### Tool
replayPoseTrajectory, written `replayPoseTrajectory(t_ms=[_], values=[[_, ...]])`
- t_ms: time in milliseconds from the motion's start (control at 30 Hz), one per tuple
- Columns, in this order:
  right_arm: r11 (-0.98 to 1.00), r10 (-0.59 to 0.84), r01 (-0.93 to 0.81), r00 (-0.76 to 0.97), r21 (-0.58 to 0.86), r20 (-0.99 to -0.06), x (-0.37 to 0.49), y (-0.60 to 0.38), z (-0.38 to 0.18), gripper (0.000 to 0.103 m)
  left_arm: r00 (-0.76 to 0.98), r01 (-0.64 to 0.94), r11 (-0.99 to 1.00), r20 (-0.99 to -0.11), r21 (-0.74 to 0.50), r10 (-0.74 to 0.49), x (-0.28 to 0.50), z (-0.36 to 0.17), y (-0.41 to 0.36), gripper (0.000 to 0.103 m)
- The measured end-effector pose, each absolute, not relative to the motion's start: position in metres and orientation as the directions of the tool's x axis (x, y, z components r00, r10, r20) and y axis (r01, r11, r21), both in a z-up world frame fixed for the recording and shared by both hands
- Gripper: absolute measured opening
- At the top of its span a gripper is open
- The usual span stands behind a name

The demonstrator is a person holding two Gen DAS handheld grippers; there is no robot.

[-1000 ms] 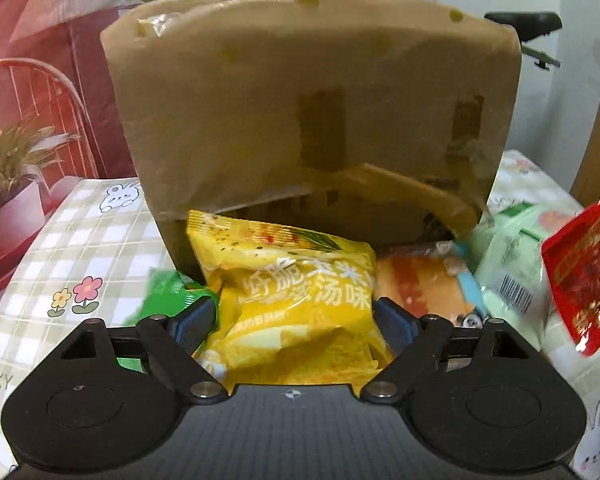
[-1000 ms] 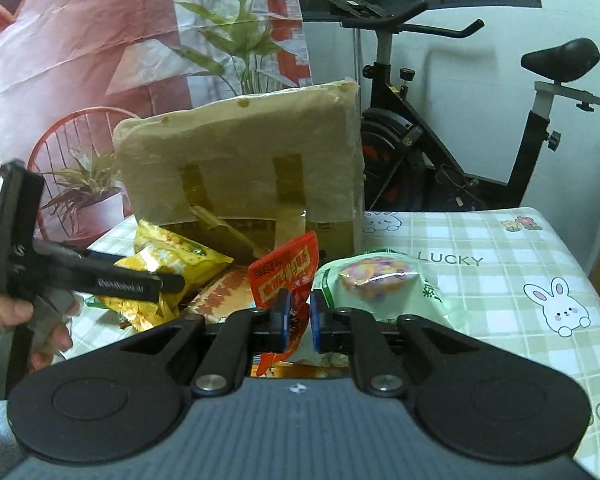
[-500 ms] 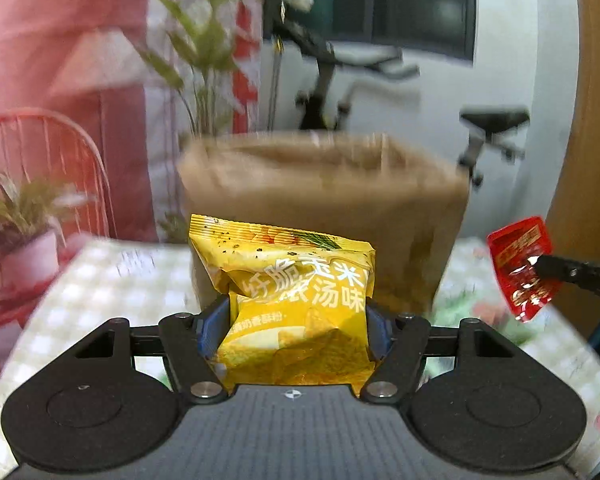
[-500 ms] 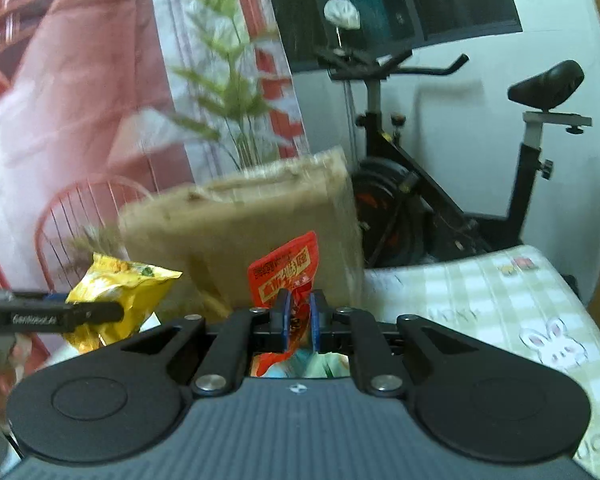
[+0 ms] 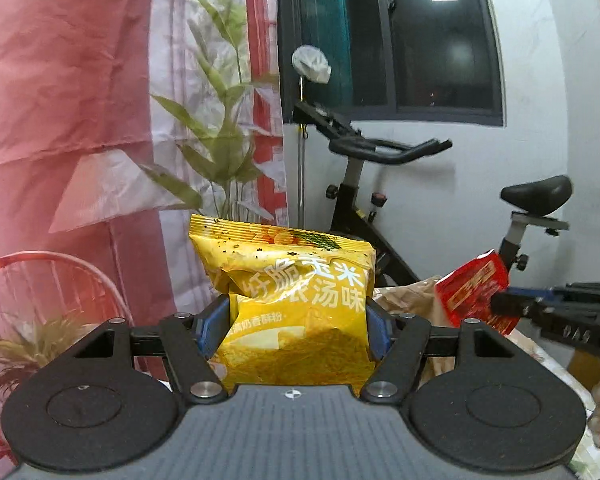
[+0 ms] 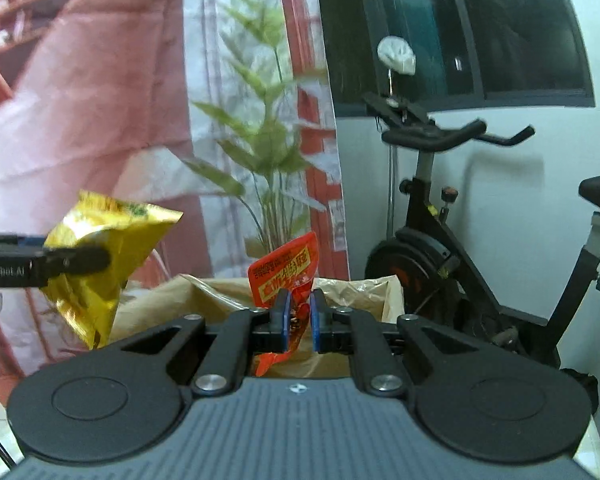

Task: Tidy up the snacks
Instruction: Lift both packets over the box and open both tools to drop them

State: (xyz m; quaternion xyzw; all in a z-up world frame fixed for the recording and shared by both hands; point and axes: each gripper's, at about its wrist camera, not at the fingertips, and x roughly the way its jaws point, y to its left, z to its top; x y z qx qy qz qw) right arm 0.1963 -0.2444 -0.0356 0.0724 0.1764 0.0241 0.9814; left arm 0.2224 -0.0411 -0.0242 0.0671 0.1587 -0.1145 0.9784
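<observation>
Above the paper bag (image 6: 220, 296), both packets now hang lifted.

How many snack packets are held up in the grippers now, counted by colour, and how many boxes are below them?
Yellow snack packet, in the left gripper: 1
Red snack packet, in the right gripper: 1
Open cardboard box: 1
Total: 3
</observation>
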Motion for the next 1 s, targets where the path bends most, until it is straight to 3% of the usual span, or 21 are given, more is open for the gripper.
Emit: replayPoseTrajectory(t_ms=[167,300,333,400,667,1000], values=[[0.989,0.055,0.010,0.905,0.150,-0.423,0.232,-0.249,-0.061,0.012,0.892,0.237,0.966,-0.418,0.106,-0.173,0.266,-0.043,-0.056,0.073],[0.985,0.052,0.037,0.865,0.168,-0.500,0.243,-0.251,-0.081,0.019,0.836,0.250,0.963,-0.524,0.096,-0.165,0.287,-0.065,-0.062,0.080],[0.981,0.054,0.050,0.859,0.189,-0.508,0.242,-0.254,-0.084,0.030,0.834,0.248,0.964,-0.528,0.097,-0.162,0.288,-0.067,-0.060,0.082],[0.972,0.066,0.061,0.859,0.228,-0.508,0.238,-0.259,-0.086,0.037,0.842,0.239,0.966,-0.518,0.100,-0.154,0.283,-0.069,-0.054,0.085],[0.980,0.074,0.027,0.874,0.198,-0.481,0.208,-0.255,-0.068,0.040,0.863,0.207,0.976,-0.482,0.064,-0.151,0.251,-0.054,-0.023,0.085],[0.983,0.089,-0.012,0.899,0.181,-0.428,0.150,-0.260,-0.052,0.066,0.872,0.190,0.982,-0.460,-0.001,-0.170,0.196,-0.051,0.009,0.084]])
